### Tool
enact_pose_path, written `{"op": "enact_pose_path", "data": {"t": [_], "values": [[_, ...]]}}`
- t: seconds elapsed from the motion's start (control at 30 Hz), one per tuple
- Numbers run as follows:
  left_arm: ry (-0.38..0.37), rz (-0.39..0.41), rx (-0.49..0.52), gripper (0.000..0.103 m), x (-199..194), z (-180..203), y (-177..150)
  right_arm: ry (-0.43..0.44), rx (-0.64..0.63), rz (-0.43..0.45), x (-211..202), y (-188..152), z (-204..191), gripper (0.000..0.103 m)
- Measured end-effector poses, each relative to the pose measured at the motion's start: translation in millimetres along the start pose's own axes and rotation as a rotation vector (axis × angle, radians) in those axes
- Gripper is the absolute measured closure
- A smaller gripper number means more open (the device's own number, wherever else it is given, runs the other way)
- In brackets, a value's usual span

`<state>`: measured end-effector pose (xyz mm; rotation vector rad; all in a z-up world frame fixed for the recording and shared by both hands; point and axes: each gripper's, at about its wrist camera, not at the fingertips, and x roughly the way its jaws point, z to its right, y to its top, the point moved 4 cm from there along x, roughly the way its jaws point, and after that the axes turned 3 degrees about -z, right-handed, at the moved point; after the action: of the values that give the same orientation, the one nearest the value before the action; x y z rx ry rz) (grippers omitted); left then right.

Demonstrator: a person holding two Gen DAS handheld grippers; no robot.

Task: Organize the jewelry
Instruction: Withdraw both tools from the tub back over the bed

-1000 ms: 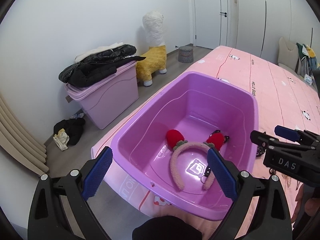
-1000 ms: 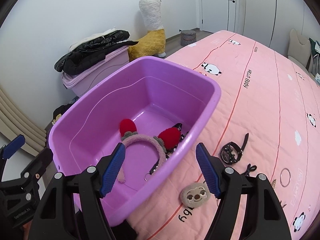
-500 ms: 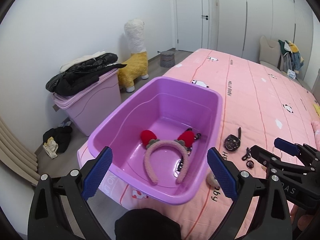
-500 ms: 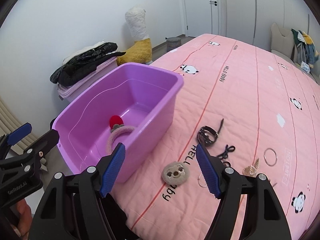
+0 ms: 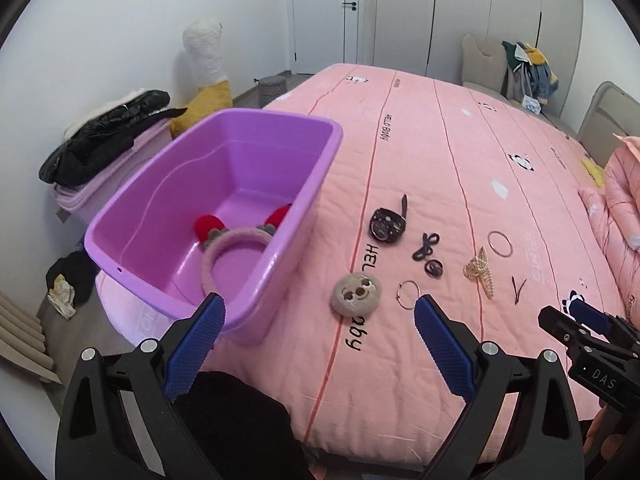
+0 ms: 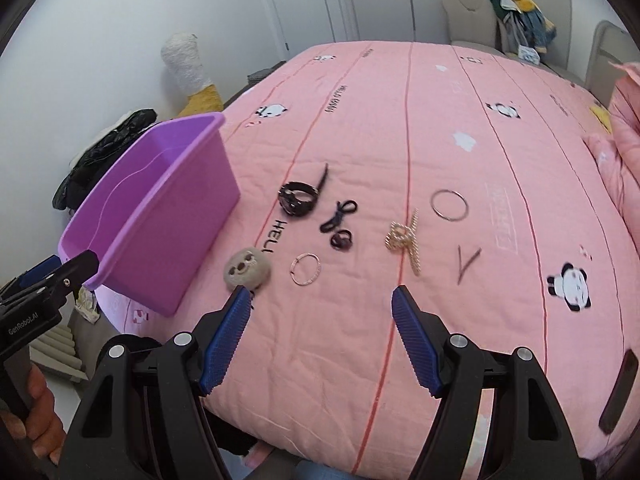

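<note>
A purple bin (image 5: 316, 184) (image 6: 168, 216) stands on the pink bed's left corner and holds a pink headband with red ears (image 5: 240, 236). On the bed to its right lie a sloth-face plush clip (image 5: 356, 293) (image 6: 247, 269), a thin hoop (image 5: 407, 293) (image 6: 306, 269), a black bracelet (image 5: 387, 222) (image 6: 298, 198), black hair ties (image 5: 428, 248) (image 6: 338, 220), a gold claw clip (image 5: 480, 272) (image 6: 406, 238), a silver bangle (image 5: 500, 243) (image 6: 449, 205) and dark hairpins (image 5: 517, 289) (image 6: 466, 262). My left gripper (image 5: 318, 332) and right gripper (image 6: 322, 322) are both open and empty, above the bed's near edge.
A pale storage box with a black jacket (image 5: 104, 136) and an alpaca toy (image 5: 204, 64) stand on the floor to the left. A folded pink quilt (image 5: 624, 208) lies at the bed's right. A dark flat object (image 6: 618, 384) lies near the bed's right front edge.
Both grippers have swung right, away from the bin and toward the loose jewelry on the bed. Both stay open and empty.
</note>
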<state>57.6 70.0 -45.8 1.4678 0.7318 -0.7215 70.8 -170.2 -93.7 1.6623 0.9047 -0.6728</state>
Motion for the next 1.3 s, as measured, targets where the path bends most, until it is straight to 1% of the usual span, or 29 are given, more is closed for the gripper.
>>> {"op": "enact_pose_path", "data": {"t": [0.23, 0.5, 0.7, 0.83, 0.97, 1.07, 1.3], "values": [[-0.043, -0.056, 0.007, 0.009, 23, 21, -26, -0.053, 0.114, -0.031, 3, -41, 65, 0.033], [-0.037, -0.118, 0.048, 0.009, 52, 40, -40, -0.074, 0.189, -0.057, 14, -58, 100, 0.033], [-0.035, -0.161, 0.055, 0.009, 77, 46, -41, -0.074, 0.214, -0.067, 31, -56, 114, 0.033], [-0.052, -0.202, 0.061, 0.009, 99, 50, -42, -0.07, 0.234, -0.083, 47, -53, 121, 0.033], [-0.036, -0.222, 0.076, 0.009, 121, 54, -42, -0.071, 0.251, -0.105, 65, -48, 129, 0.033], [-0.029, -0.237, 0.069, 0.009, 138, 55, -39, -0.077, 0.252, -0.121, 80, -43, 133, 0.033], [0.006, -0.253, 0.046, 0.009, 178, 51, -23, -0.073, 0.286, -0.151, 109, -31, 147, 0.033]]}}
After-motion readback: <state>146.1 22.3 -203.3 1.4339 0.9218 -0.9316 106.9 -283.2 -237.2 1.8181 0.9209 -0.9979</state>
